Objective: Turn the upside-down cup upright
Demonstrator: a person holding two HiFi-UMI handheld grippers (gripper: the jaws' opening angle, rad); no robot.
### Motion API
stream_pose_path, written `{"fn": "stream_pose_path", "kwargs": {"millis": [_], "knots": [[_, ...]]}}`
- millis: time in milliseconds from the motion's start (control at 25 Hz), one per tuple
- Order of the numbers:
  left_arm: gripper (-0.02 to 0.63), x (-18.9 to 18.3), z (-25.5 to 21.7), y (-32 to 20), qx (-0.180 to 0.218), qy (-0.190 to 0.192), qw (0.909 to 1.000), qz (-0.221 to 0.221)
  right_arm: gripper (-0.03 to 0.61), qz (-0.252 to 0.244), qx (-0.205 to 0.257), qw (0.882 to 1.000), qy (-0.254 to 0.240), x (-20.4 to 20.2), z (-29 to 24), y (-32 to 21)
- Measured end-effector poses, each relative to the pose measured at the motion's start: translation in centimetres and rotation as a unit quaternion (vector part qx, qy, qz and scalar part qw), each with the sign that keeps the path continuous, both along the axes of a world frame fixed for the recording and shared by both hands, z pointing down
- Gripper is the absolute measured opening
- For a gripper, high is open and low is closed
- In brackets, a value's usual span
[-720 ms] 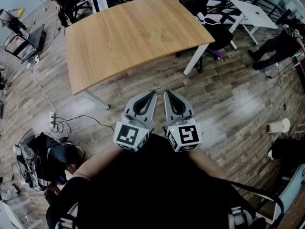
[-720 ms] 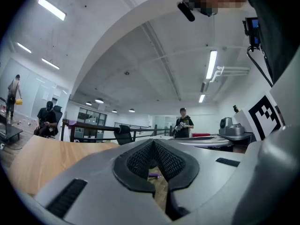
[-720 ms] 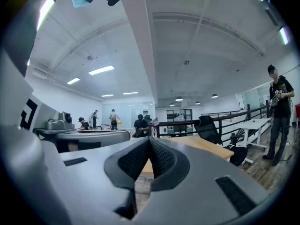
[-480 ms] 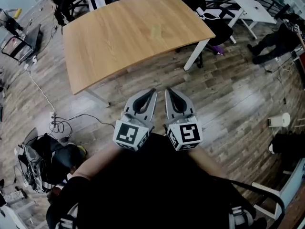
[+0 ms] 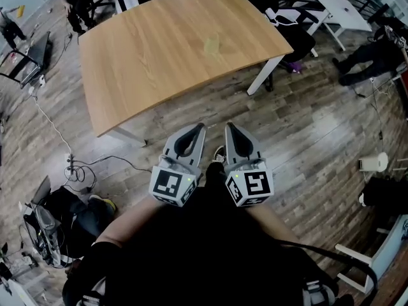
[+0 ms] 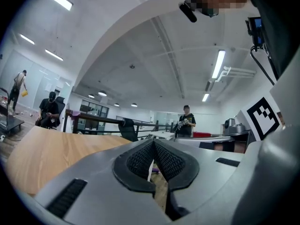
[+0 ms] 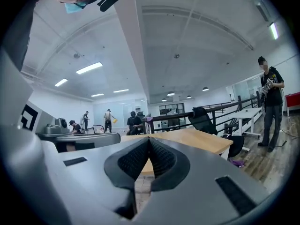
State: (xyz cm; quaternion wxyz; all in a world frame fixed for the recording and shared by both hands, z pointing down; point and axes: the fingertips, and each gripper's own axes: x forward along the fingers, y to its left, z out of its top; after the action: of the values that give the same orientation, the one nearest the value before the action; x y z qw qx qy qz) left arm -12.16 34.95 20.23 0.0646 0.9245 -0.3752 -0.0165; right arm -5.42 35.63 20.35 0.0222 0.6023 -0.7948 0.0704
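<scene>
A small pale, see-through cup (image 5: 211, 45) stands on the wooden table (image 5: 146, 62), far ahead of both grippers; which way up it is cannot be made out. My left gripper (image 5: 199, 128) and right gripper (image 5: 229, 127) are held side by side close to the body, above the floor and short of the table's near edge. Both are shut with nothing between the pads. In the left gripper view the ribbed pads (image 6: 140, 159) meet, with the table (image 6: 51, 156) ahead at the left. In the right gripper view the pads (image 7: 161, 157) also meet.
A black office chair (image 5: 294, 34) and a white side table (image 5: 344, 16) stand at the table's far right. Bags and cables (image 5: 60, 203) lie on the floor at the left. A white roll (image 5: 373, 164) lies at the right. People (image 7: 268, 107) stand in the room.
The table sits slightly closer in the head view, and a shoe now shows on the floor between the two grippers. Both grippers remain shut and side by side.
</scene>
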Motion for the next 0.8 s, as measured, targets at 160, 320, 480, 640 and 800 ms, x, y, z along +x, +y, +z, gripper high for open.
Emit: {"fn": "stream_pose_path", "kwargs": {"millis": [160,320,480,640,800], "knots": [[0.008,1.8,1.5,-6.6,-0.008,-0.012,0.9998,-0.015,0.012,-0.004,-0.022,1.0,0.005,3.2,2.5,-7.3],[0.009,4.2,3.1,-15.6,-0.015,-0.015,0.9993,-0.031,0.014,-0.028,-0.047,0.998,0.007,7.0,4.9,-17.3],[0.009,7.7,4.8,-26.2,-0.013,-0.034,0.9975,-0.061,0.014,-0.043,-0.044,0.998,0.015,11.0,6.0,-28.3],[0.008,10.0,7.3,-35.1,-0.017,-0.055,0.9923,-0.109,0.014,-0.075,-0.059,0.995,0.021,12.5,8.2,-37.0],[0.008,11.0,11.4,-41.7,-0.038,-0.065,0.9886,-0.13,0.014,-0.093,-0.08,0.992,0.026,12.5,12.0,-43.3]]}}
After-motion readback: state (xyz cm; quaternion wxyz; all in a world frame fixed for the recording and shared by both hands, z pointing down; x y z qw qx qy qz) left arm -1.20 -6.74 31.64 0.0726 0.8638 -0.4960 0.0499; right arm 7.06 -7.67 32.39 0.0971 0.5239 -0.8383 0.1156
